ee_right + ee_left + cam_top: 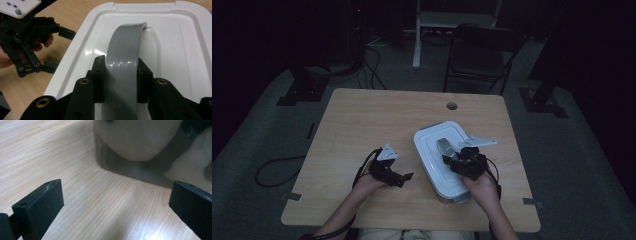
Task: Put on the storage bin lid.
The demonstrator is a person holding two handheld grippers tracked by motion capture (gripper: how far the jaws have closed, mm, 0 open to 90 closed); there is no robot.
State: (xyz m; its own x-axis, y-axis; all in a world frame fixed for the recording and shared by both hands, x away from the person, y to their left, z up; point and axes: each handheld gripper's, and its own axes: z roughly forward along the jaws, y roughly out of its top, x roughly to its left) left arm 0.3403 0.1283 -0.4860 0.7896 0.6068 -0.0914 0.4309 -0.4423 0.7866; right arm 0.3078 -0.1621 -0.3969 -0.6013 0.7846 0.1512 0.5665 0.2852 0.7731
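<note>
Grey handle (123,62) between right tongs (122,80), high view unclear

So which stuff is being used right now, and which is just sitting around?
In use:
- box, see-through with a white lid
- grey handle on the lid, clamped by the right gripper
- left gripper, jaws open, beside the box

Just there:
- table under it all
- chair behind the table
- cables on the floor
</note>
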